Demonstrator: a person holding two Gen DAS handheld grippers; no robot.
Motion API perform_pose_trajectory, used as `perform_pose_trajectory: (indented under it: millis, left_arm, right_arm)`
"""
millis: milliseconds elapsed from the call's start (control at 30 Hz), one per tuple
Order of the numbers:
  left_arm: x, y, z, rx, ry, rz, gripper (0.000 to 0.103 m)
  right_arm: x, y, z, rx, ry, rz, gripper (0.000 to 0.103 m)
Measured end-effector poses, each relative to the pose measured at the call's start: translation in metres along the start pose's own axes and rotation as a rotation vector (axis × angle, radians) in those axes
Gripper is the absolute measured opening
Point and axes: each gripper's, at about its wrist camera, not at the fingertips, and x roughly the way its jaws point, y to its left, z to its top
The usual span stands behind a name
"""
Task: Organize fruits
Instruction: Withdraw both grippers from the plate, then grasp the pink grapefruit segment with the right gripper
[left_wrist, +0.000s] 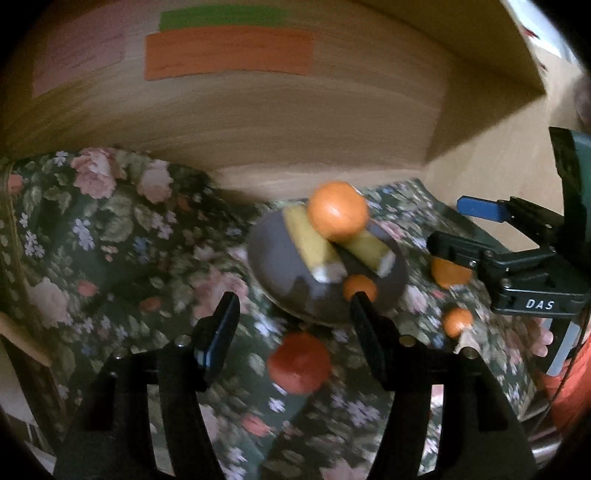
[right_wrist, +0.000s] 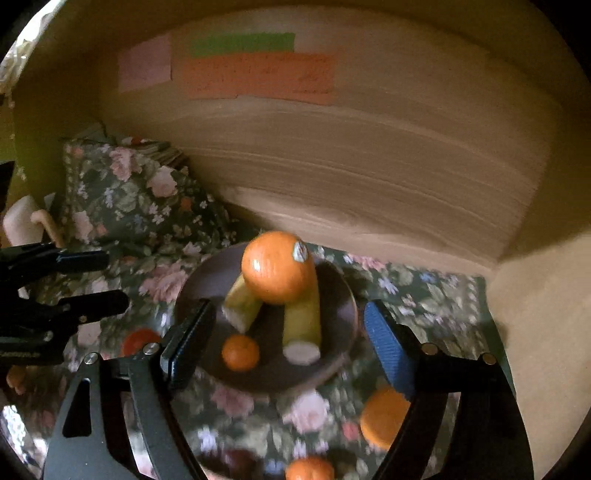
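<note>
A dark round plate (left_wrist: 280, 280) (right_wrist: 340, 295) sits on a floral cloth. It holds a large orange (left_wrist: 338, 210) (right_wrist: 279, 266) resting on two yellow banana pieces (left_wrist: 308, 242) (right_wrist: 301, 321), and a small orange (left_wrist: 360, 286) (right_wrist: 240, 352). A red tomato-like fruit (left_wrist: 299, 362) (right_wrist: 138, 339) lies on the cloth just before the plate. Loose oranges lie to the right (left_wrist: 448, 273) (left_wrist: 458, 321) (right_wrist: 384, 417) (right_wrist: 310, 469). My left gripper (left_wrist: 291, 332) is open above the red fruit. My right gripper (right_wrist: 288, 343) (left_wrist: 461, 232) is open and empty over the plate's near edge.
A floral cloth (left_wrist: 110, 236) (right_wrist: 140, 199) covers the surface. A wooden back wall (left_wrist: 295, 122) (right_wrist: 369, 166) with pink, green and orange paper labels (left_wrist: 229, 53) (right_wrist: 258, 74) stands close behind the plate. A wooden side panel (right_wrist: 546, 350) closes the right.
</note>
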Motion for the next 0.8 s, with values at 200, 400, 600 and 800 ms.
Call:
perform_pose_trajectory:
  millis: [200,400,600,800]
  left_arm:
    - [0.004,-0.032,-0.027,0.046,0.045,-0.033,0.063]
    - [0.024,-0.045,-0.053,0.024,0.127,-0.058,0.063]
    - [0.029,-0.043,-0.063,-0.005,0.132,-0.02,0.063]
    - [0.04,-0.041,-0.068,-0.006,0.179,-0.019,0.063]
  right_arm:
    - [-0.021,-0.007,-0.048,0.023,0.012,-0.075,0.081]
    - [-0.035,-0.017,-0.101,0.099,0.061,-0.086,0.081]
    - [-0.039,-0.021,-0.144,0.194,0.099,-0.097,0.081]
    - [-0.032,-0.02,-0.152,0.201,0.118,-0.114,0.081]
